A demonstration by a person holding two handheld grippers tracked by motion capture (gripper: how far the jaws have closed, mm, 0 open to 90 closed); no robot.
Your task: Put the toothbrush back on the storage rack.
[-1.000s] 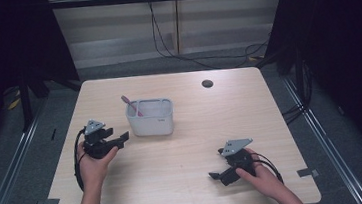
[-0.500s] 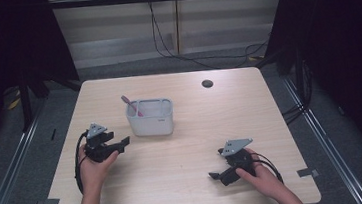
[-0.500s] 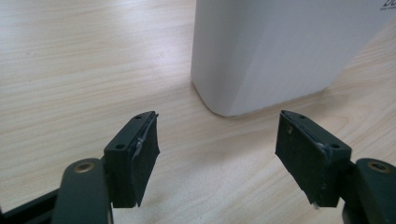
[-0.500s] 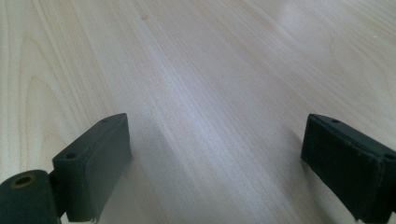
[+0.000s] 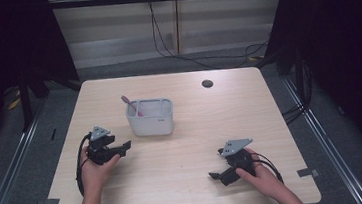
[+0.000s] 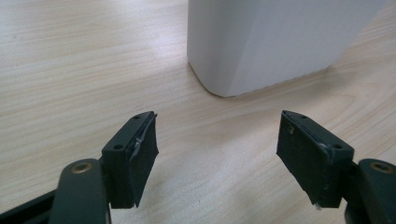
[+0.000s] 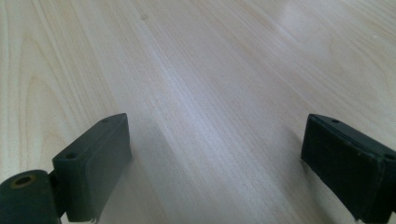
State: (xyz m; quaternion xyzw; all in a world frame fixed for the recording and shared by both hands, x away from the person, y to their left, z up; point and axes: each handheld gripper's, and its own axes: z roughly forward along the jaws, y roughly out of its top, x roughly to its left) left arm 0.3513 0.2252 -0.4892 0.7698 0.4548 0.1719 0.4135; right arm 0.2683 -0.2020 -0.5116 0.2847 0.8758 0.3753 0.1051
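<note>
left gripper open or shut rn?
Open. In its own view the left gripper has its two jaws spread wide with bare table between them, aimed at the white tub, not touching it.

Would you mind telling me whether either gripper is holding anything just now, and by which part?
Nothing is held. The left gripper has its jaws open with bare table between them, short of the white container. The right gripper is open over bare wood too.

Dim high view, dark surroundings, evenly lit table (image 5: 186, 177), close views soft, perhaps slightly blurred
</note>
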